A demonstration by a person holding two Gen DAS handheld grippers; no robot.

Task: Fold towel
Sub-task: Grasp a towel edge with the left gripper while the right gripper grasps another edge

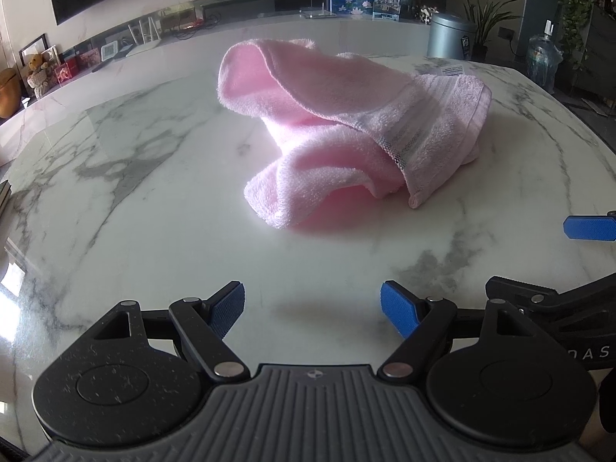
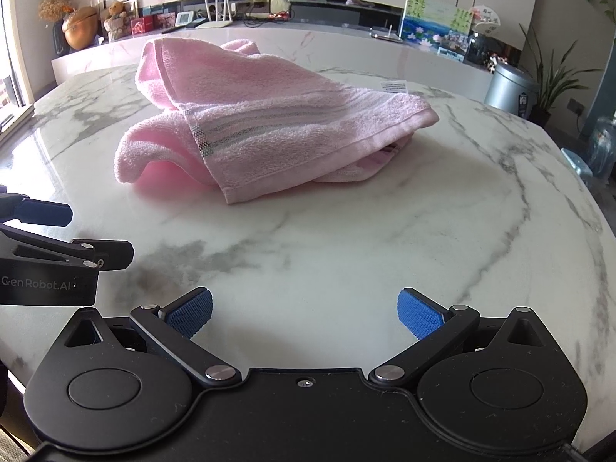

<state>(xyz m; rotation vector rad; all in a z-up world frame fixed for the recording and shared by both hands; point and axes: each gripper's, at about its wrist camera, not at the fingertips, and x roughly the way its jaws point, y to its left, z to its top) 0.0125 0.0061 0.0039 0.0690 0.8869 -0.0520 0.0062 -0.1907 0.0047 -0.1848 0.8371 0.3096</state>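
A pink towel lies crumpled in a loose heap on the white marble table. It has a striped woven band and a white label at its far edge. It also shows in the right wrist view. My left gripper is open and empty, a short way in front of the towel. My right gripper is open and empty, also short of the towel. One blue pad of the right gripper shows at the left wrist view's right edge. The left gripper's black body shows at the right wrist view's left edge.
A grey metal bin stands beyond the table's far right. A long counter with frames, a router and a teddy bear runs behind. A water bottle and plants stand at the right. The table edge curves away on the right.
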